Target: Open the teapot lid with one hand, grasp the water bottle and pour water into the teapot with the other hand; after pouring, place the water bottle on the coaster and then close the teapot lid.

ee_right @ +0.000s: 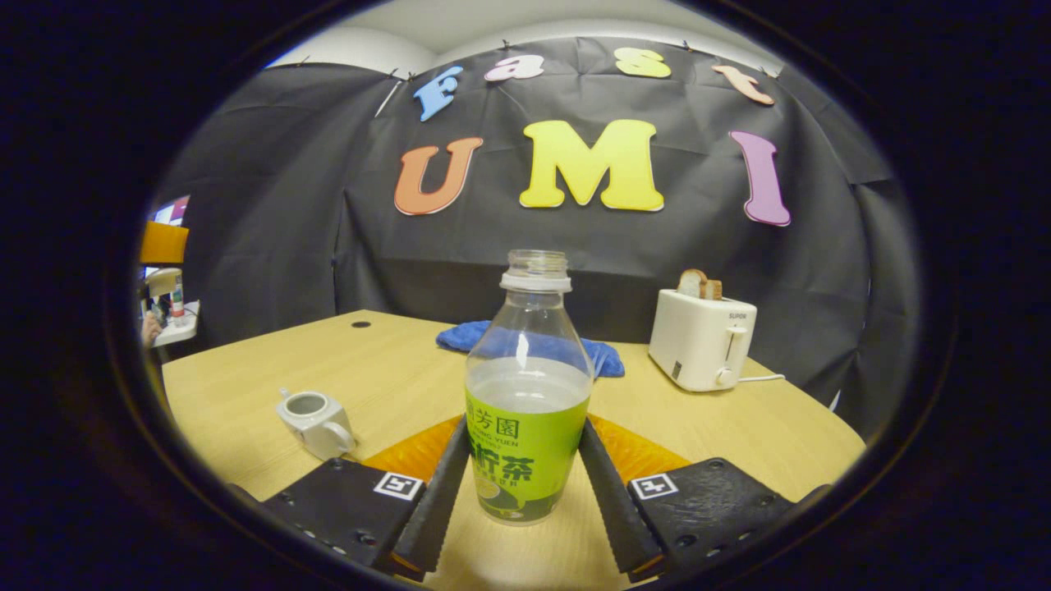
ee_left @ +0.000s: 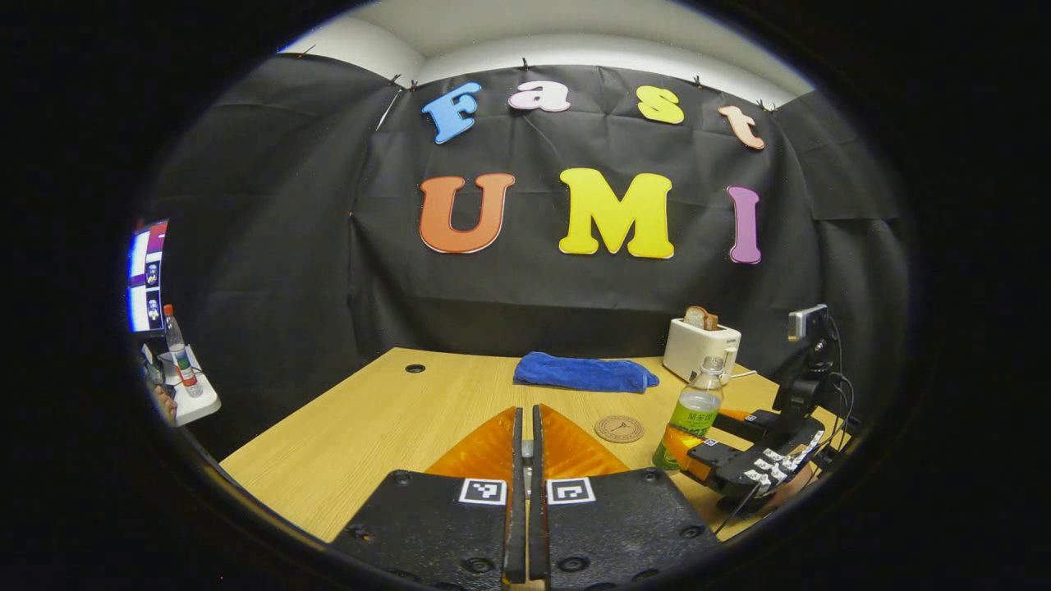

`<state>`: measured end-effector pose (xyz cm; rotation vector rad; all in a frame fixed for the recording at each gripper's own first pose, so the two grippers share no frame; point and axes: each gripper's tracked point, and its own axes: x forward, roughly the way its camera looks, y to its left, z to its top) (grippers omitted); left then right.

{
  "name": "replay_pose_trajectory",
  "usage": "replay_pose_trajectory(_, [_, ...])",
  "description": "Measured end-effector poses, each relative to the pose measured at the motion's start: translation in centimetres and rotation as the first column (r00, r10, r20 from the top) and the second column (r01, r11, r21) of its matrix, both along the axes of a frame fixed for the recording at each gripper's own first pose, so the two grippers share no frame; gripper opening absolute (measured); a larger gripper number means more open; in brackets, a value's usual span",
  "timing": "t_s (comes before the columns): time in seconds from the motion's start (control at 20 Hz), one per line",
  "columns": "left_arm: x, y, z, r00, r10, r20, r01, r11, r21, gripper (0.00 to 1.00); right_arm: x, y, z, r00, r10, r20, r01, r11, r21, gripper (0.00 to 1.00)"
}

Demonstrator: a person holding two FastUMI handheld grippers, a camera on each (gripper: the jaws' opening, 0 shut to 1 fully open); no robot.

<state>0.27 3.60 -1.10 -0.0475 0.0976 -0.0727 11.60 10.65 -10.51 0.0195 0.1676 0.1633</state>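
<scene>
My right gripper (ee_right: 523, 427) is shut on the water bottle (ee_right: 527, 386), its fingers pressing both sides of the green label. The bottle stands upright, has no cap and is partly full. The left gripper view shows that same bottle (ee_left: 695, 408) and right gripper (ee_left: 688, 453) at the right, just right of the round coaster (ee_left: 619, 428). The white teapot (ee_right: 316, 423) sits on the table to the left of the bottle, its mouth open with no lid on it. My left gripper (ee_left: 526, 410) is shut; a pale sliver between its fingers looks like the teapot lid (ee_left: 526, 449).
A blue cloth (ee_left: 585, 372) lies at the back of the wooden table (ee_left: 369, 427). A white toaster (ee_right: 702, 338) with bread in it stands at the back right. A side shelf (ee_left: 193, 402) with a small bottle is off the table's left edge.
</scene>
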Motion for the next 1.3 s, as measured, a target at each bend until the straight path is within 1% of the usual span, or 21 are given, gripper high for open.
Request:
replay_pose_trajectory(0.15, [-0.2, 0.9, 0.3, 1.000, 0.009, 0.005, -0.009, 1.000, 0.009, 0.04, -0.3, 0.4, 0.5, 1.000, 0.004, -0.005, -0.004, 1.000, -0.030, 0.75])
replay_pose_trajectory(0.35, [-0.4, 1.4, 0.4, 1.000, 0.000, 0.002, 0.000, 1.000, 0.015, 0.04, -0.8, 0.2, 2.0, 0.999, -0.038, 0.004, 0.039, 0.988, -0.152, 0.74])
replay_pose_trajectory(0.5, [-0.9, 3.0, 0.8, 1.000, 0.023, 0.002, -0.023, 1.000, 0.016, 0.04, -0.8, 0.5, 2.6, 0.999, -0.052, 0.004, 0.051, 0.961, -0.272, 0.74])
replay_pose_trajectory(0.6, [-0.9, 4.1, 1.1, 0.999, 0.042, 0.009, -0.042, 0.999, 0.019, 0.04, -0.9, 0.9, 2.8, 0.998, -0.059, 0.003, 0.056, 0.926, -0.372, 0.74])
replay_pose_trajectory(0.8, [-1.3, 5.9, 1.5, 0.998, 0.067, 0.019, -0.068, 0.998, 0.008, 0.04, -0.8, 2.0, 2.7, 0.998, -0.055, 0.023, 0.058, 0.821, -0.568, 0.74])
replay_pose_trajectory(0.9, [-1.4, 6.2, 1.6, 0.998, 0.067, 0.019, -0.067, 0.998, 0.010, 0.04, -0.9, 2.9, 2.1, 0.999, -0.039, 0.017, 0.041, 0.766, -0.642, 0.74])
replay_pose_trajectory(1.0, [-1.5, 6.5, 1.5, 0.998, 0.063, 0.019, -0.064, 0.998, 0.016, 0.04, -0.7, 3.8, 2.1, 0.999, -0.041, 0.025, 0.047, 0.714, -0.698, 0.74])
replay_pose_trajectory(1.05, [-1.6, 6.4, 1.7, 0.998, 0.059, 0.021, -0.059, 0.998, 0.017, 0.04, -0.7, 4.1, 2.1, 0.999, -0.041, 0.031, 0.051, 0.683, -0.728, 0.75])
replay_pose_trajectory(1.1, [-1.6, 6.5, 1.7, 0.998, 0.054, 0.025, -0.055, 0.998, 0.021, 0.04, -0.4, 4.4, 2.2, 0.998, -0.038, 0.043, 0.058, 0.651, -0.757, 0.74])
replay_pose_trajectory(1.2, [-1.6, 6.6, 1.8, 0.999, 0.047, 0.026, -0.048, 0.999, 0.025, 0.04, -0.3, 4.7, 2.4, 0.997, -0.031, 0.067, 0.073, 0.570, -0.818, 0.74])
replay_pose_trajectory(1.3, [-1.6, 6.8, 1.6, 0.999, 0.039, 0.022, -0.040, 0.999, 0.025, 0.04, -0.1, 5.0, 2.2, 0.997, -0.015, 0.081, 0.078, 0.474, -0.877, 0.74])
